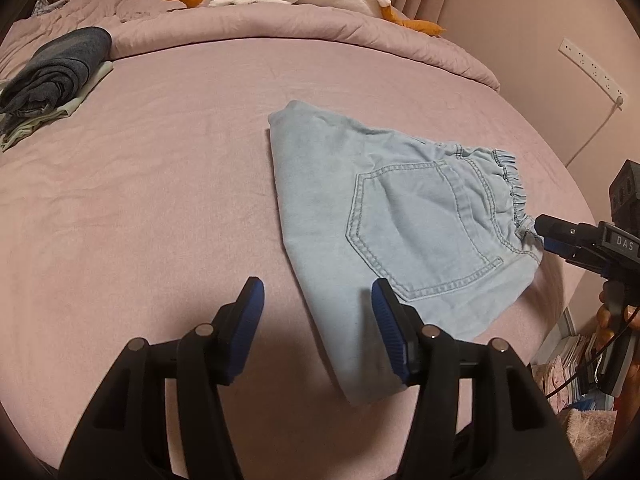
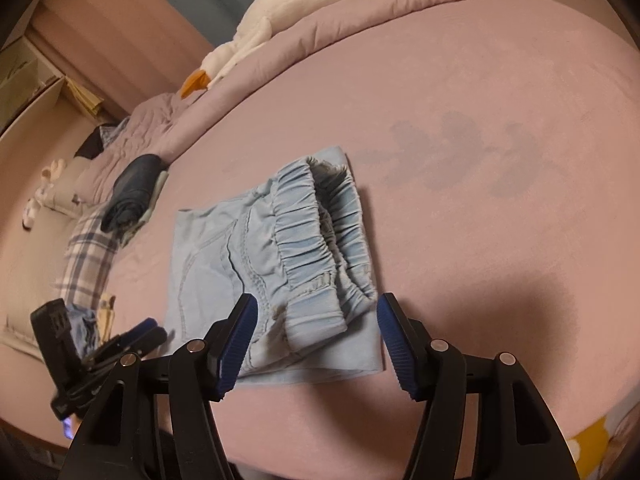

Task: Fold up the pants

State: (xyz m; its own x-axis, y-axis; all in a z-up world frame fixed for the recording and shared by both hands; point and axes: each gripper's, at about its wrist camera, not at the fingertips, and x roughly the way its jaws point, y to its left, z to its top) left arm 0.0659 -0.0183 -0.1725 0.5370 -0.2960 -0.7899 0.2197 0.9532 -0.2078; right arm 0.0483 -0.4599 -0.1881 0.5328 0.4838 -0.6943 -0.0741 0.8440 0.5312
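Right wrist view: folded pants (image 2: 280,264) hide their legs.

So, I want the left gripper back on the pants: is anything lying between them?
Nothing visible: the open left gripper hangs over bare pink sheet, with the folded light-blue denim pants right beside its right finger.

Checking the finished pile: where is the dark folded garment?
In the left wrist view the dark garment lies far left on the bed, atop a pale cloth, apart from the pants.
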